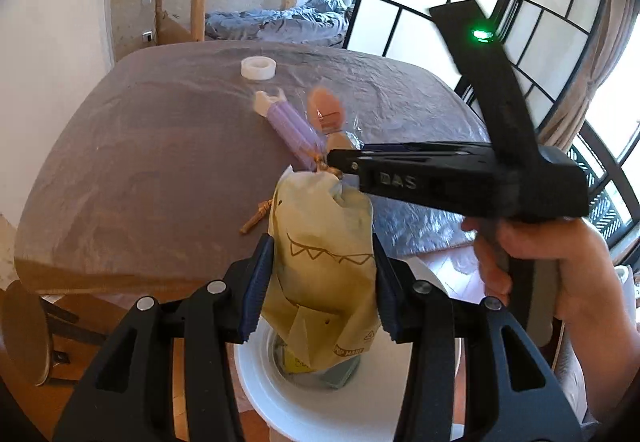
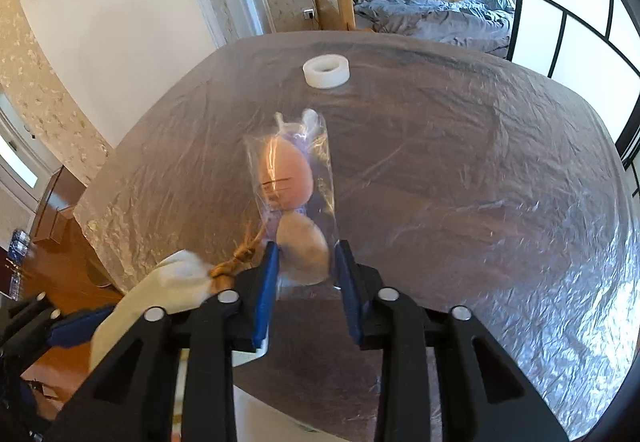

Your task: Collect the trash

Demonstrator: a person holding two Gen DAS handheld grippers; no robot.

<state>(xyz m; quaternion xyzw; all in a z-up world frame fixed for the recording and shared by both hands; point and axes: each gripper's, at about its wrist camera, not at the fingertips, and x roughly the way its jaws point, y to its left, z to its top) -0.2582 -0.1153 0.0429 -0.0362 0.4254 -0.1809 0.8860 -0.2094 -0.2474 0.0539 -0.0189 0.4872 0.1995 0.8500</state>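
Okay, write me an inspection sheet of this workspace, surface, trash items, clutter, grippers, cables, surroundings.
Surface: table under crinkled clear plastic sheet.
Job's things: yellow paper bag above white bin; clear packet of two egg-shaped sponges; purple tube on the table.
Clutter: tape roll; brown twine piece.
Grippers: left hand-held gripper clamps the bag; right hand-held gripper straddles the packet, grip unclear.
Cables: nothing seen.
Surroundings: bed, wooden posts, glass partition.

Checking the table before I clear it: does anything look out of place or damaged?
Nothing looks spilled or broken. Litter remains on the plastic-covered table: a purple-and-white tube, a white tape roll and a small brown scrap.
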